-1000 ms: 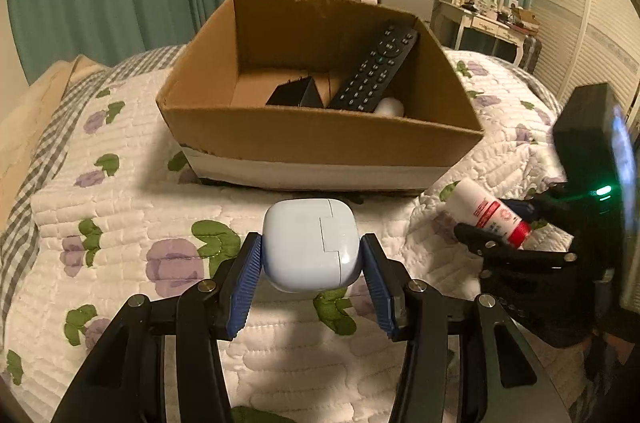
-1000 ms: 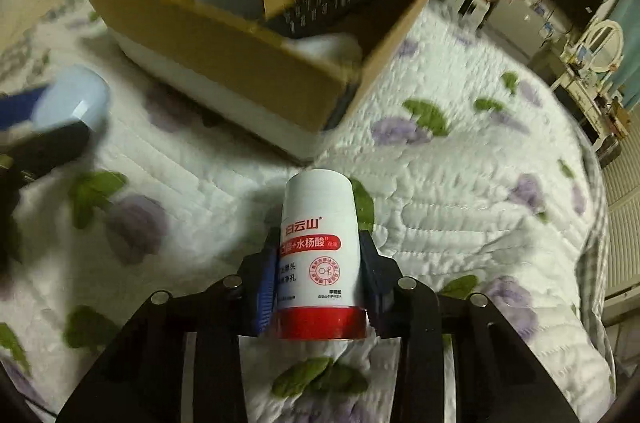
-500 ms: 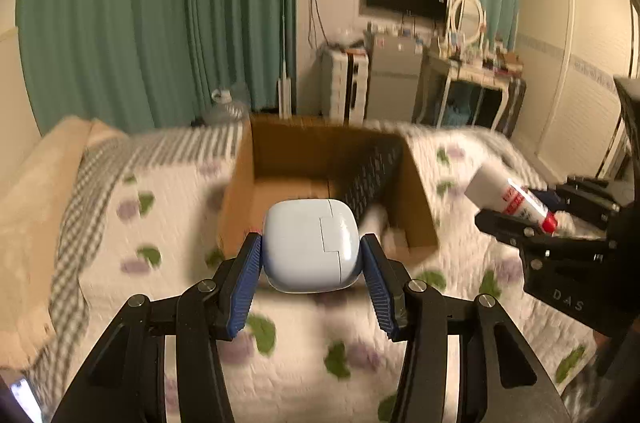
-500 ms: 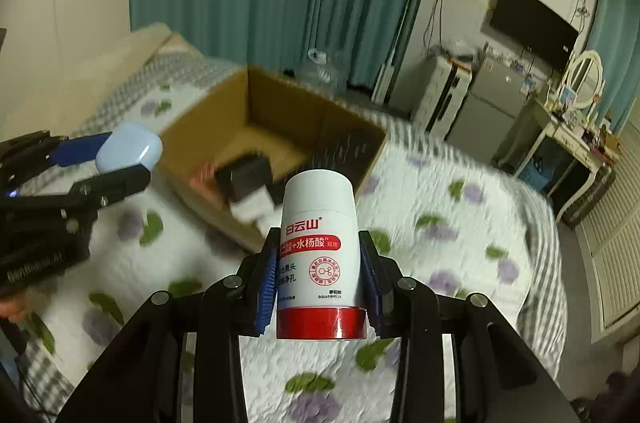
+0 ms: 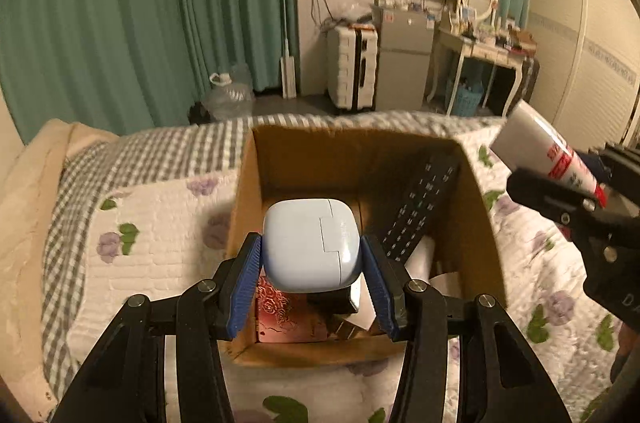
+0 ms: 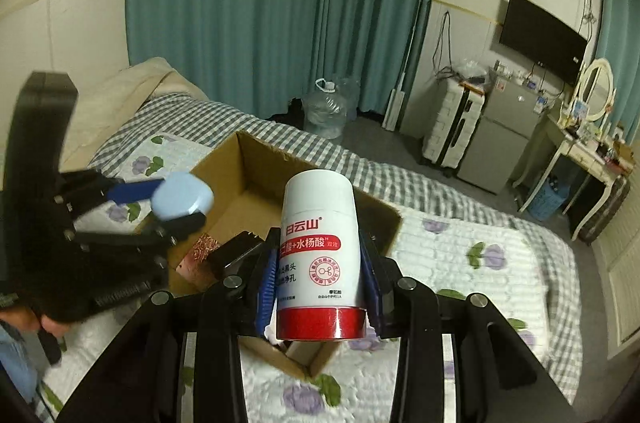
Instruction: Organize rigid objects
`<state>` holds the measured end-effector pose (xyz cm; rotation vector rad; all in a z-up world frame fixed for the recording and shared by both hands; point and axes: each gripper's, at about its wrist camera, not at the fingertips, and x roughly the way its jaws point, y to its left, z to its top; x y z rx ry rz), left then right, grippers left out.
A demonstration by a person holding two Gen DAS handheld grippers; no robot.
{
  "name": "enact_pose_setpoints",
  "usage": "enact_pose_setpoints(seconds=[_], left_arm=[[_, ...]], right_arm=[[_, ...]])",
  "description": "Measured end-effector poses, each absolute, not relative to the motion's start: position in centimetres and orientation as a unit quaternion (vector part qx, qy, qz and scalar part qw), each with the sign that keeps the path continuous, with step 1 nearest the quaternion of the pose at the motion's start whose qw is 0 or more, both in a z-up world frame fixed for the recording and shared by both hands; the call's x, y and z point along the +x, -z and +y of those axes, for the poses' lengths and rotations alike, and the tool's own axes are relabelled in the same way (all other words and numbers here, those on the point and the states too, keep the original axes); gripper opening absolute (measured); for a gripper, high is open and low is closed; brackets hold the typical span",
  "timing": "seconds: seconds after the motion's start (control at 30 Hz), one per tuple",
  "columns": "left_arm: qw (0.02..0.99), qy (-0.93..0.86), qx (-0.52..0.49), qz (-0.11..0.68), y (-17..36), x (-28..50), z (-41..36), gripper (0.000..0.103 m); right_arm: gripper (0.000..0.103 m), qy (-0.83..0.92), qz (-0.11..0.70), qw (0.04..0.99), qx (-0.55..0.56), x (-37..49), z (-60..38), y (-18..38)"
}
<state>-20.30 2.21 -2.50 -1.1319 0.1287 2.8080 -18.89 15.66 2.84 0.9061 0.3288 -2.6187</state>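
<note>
My left gripper [image 5: 311, 283] is shut on a pale blue rounded case [image 5: 310, 250], held in the air over the open cardboard box [image 5: 244, 207] on the bed. My right gripper [image 6: 320, 287] is shut on a white bottle with a red base and red label [image 6: 318, 255], also raised above the box [image 6: 224, 163]. In the left wrist view the bottle [image 5: 544, 151] shows at the right edge in the other gripper's jaws. In the right wrist view the blue case [image 6: 182, 201] hangs at the left over the box. Inside lie a black remote [image 5: 420, 211], a red patterned packet [image 5: 280, 319] and a black block [image 6: 236, 255].
The box sits on a white quilt with purple flowers [image 5: 160, 223] and a grey checked sheet [image 6: 400, 183]. Beyond the bed are green curtains [image 5: 160, 3], a water jug [image 6: 326, 111], a white suitcase [image 5: 352, 67], a small fridge [image 5: 404, 63] and a dressing table [image 6: 580, 151].
Both grippers have risen well above the bed with their objects still held. The view went from the box's front wall to looking down into it, and the left gripper moved over the box.
</note>
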Motion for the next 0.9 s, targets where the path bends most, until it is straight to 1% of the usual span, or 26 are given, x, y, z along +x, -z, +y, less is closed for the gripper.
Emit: enact_pose_setpoints(seconds=[0.17,0.27,0.3,0.33,0.5,0.7,0.9], left_arm=[[0.066,-0.920,-0.383,0.052,5.1,-21.0,2.7,0.052],[0.072,-0.920,-0.382,0.058,5.7,-21.0,2.9,0.053],[0.070,-0.920,-0.379,0.063,5.7,-20.9,2.9,0.057],[0.067,-0.923,-0.373,0.069,5.6,-20.7,3.0,0.061],[0.066,-0.937,-0.338,0.055,3.1,-19.6,2.3,0.066],[0.045,-0.946,-0.318,0.037,1.8,-18.9,0.5,0.067],[0.036,-0.949,-0.311,0.022,2.2,-19.2,-1.1,0.068]], right_arm=[[0.035,0.919,0.107,0.178,0.336,-20.2,15.5,-0.5],[0.035,0.918,0.102,0.176,0.341,-20.4,15.7,0.1],[0.035,0.918,0.101,0.175,0.341,-20.4,16.0,0.1],[0.035,0.918,0.100,0.174,0.341,-20.4,16.0,0.0],[0.036,0.921,0.096,0.173,0.335,-20.2,16.2,-0.8],[0.036,0.917,0.088,0.186,0.343,-22.1,14.7,-0.4],[0.036,0.903,0.087,0.194,0.374,-25.6,11.9,3.2]])
